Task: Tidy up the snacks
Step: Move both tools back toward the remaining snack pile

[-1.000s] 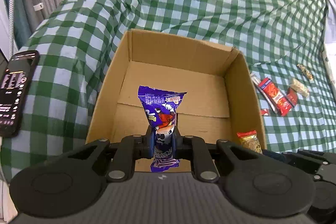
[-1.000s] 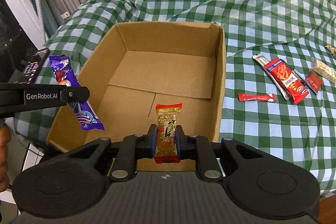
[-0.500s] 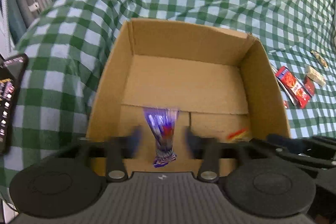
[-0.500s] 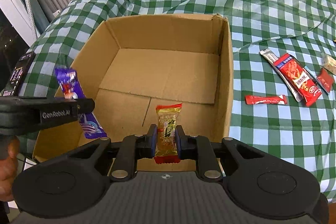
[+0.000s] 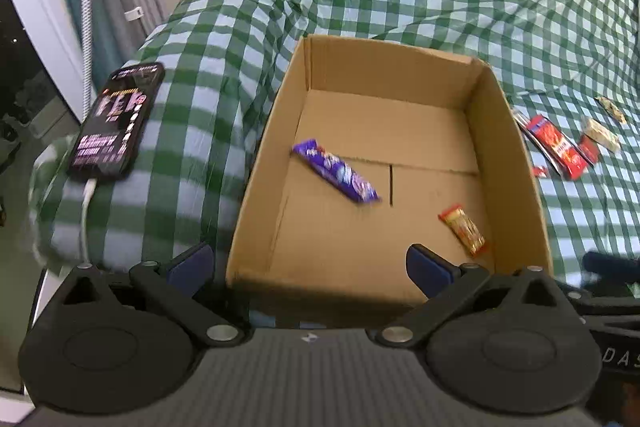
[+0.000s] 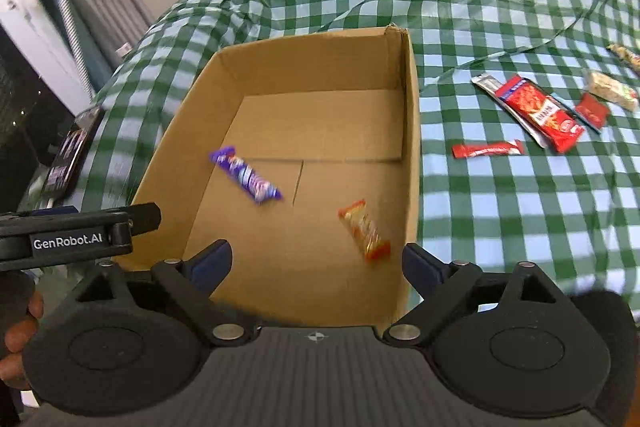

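Both the left tongs [image 5: 308, 261] and right tongs [image 6: 316, 261] gape wide and empty above the cardboard box's [image 6: 410, 155] near edge; inside lie the purple snack [image 6: 245, 175] and, rightward, the red-gold snack [image 6: 364, 230].

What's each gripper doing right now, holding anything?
Left gripper: jaws open, holding nothing.
Right gripper: jaws open, holding nothing.

Bright daylight, fisheye-bent edges, slight motion blur.
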Tool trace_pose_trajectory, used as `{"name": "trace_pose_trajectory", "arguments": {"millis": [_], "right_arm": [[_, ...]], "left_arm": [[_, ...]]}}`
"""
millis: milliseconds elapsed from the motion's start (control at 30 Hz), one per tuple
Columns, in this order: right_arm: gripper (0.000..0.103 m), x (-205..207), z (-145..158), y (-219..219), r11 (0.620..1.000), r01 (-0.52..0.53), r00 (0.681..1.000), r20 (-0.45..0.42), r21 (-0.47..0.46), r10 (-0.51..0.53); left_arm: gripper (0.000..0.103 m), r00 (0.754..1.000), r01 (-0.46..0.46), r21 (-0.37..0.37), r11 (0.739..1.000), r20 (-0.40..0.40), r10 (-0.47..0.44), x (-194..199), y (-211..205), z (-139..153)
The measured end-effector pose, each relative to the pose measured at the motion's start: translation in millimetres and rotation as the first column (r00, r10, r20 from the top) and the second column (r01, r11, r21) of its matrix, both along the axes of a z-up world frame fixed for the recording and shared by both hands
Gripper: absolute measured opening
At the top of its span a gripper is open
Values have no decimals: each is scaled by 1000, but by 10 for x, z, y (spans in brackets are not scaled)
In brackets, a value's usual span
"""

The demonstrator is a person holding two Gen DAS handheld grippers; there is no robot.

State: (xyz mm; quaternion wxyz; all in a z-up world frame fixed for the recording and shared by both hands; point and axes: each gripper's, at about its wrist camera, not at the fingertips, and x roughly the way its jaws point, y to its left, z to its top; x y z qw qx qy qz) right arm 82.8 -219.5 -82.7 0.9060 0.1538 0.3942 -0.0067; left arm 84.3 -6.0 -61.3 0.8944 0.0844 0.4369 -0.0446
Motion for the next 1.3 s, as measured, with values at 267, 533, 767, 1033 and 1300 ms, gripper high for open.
{"name": "trace_pose_trajectory", "arguments": {"millis": [267, 533, 767, 1033, 1300], "right_arm": [[101, -519, 226, 66, 996, -8, 994, 105, -87, 17], [102, -809, 329, -73, 998, 14, 986, 167, -56, -4], [102, -988, 321, -403, 997, 82, 977, 199, -9, -78], [102, -1080, 189, -1192, 968, 251, 948, 196, 12, -249], [102, -1030, -85, -2186, 900, 436, 885, 182, -2, -428]], "left_arm": [[103, 998, 42, 28, 999, 43, -43, -452, -161, 141], [103, 994, 46, 43, 998, 101, -50, -662, -314, 339], [103, 992, 92, 38, 995, 80, -95, -570, -713, 411], [103, 986, 167, -36, 985, 27, -166, -133, -1575, 462], [103, 970, 240, -50, 970, -39, -242, 573, -2711, 220]]}}
